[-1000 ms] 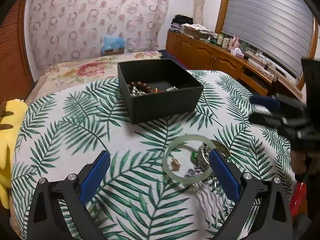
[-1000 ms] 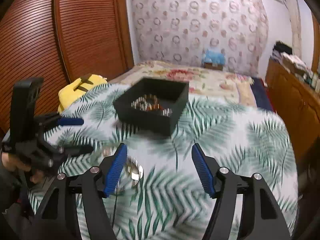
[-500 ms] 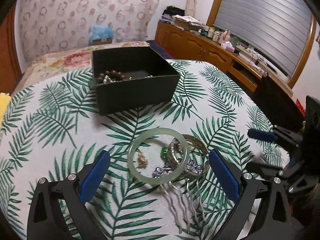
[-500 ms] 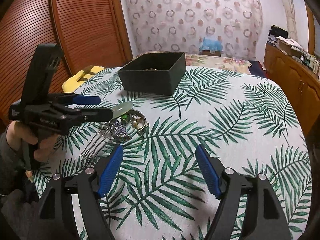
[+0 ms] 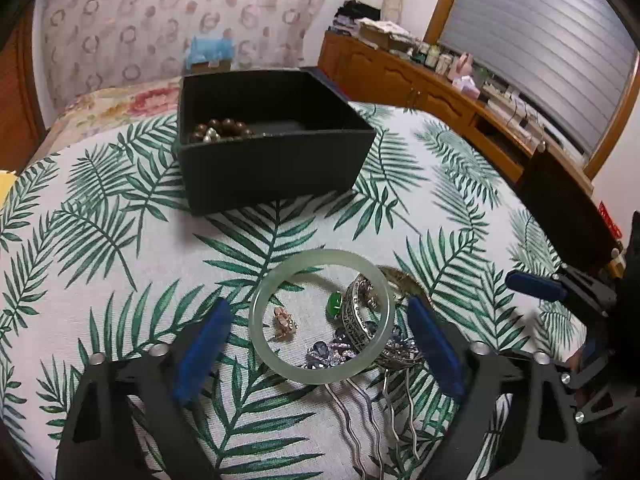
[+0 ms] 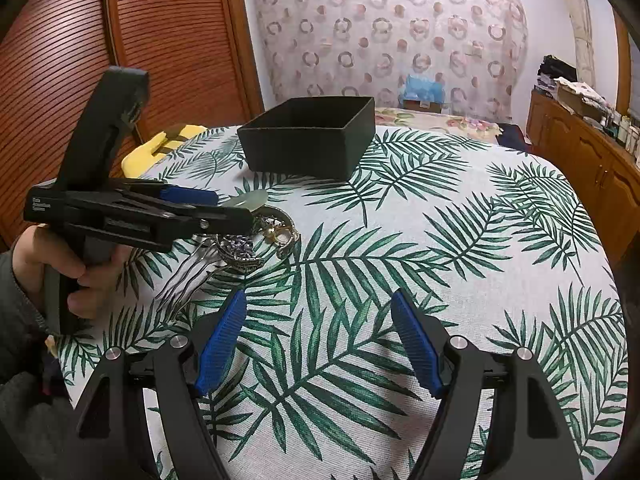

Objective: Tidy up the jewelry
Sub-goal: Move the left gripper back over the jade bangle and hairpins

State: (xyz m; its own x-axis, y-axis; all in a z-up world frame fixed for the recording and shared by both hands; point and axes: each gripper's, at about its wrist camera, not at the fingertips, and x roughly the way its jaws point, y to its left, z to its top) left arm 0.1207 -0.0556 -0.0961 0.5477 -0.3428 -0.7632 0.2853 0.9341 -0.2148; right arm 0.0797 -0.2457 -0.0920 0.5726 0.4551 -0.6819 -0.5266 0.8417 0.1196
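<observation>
The left hand-held gripper (image 5: pixel 316 344) hovers over the jewelry pile on the leaf-print bench (image 5: pixel 120 248), its jaws closing around the pale green bangle (image 5: pixel 320 314) without touching it. The right hand-held gripper (image 6: pixel 318 338) stands wide and empty, near the black box (image 6: pixel 308 142).

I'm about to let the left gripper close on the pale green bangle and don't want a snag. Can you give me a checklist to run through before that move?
1. Left gripper straddles the jade bangle, jaws closing, pads not yet touching: ok.
2. Bangle free of other pieces: not ok; the silver cuff lies across its rim.
3. Small charm and green stone inside the ring could get dragged: not ok.
4. Black box open, room beside the brown beads: ok.
5. Right gripper open, empty, apart from the pile: ok.
6. Hair comb prongs under the bangle: cannot tell.
</observation>
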